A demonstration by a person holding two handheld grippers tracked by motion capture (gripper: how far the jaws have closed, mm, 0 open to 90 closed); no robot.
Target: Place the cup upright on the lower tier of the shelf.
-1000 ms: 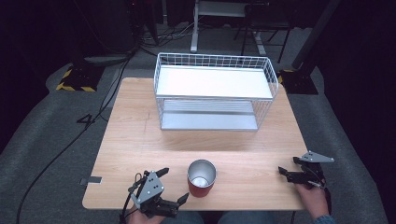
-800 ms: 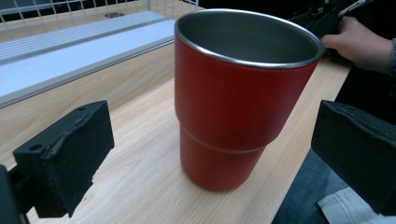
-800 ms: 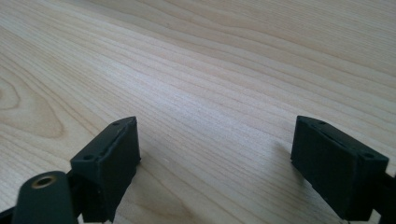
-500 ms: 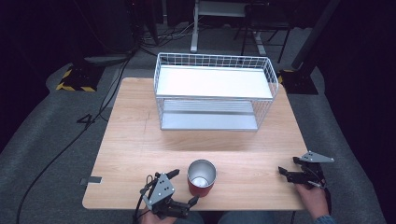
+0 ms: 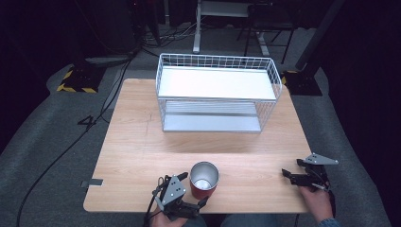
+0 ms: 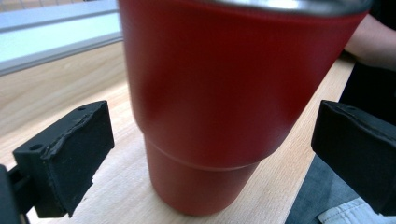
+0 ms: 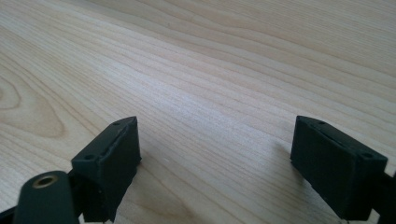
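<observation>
Near the table's front edge [image 5: 142, 209], the left gripper's [image 5: 191, 190] wide fingers flank the red cup [image 5: 204, 180], untouched.

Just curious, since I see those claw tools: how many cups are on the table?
1. A red cup stands near the table's front edge, between the open jaws of the left gripper. None show in the wire basket.

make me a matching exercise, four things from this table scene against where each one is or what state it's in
Things:
1. tumbler
2. wire rack
3. left gripper
4. right gripper

Places or states:
a. open, nothing but bare wood between its jaws
b. far side of the table
c. upright near the front edge, red
d. open, jaws either side of the tumbler

Pairs: 1-c, 2-b, 3-d, 4-a
</observation>
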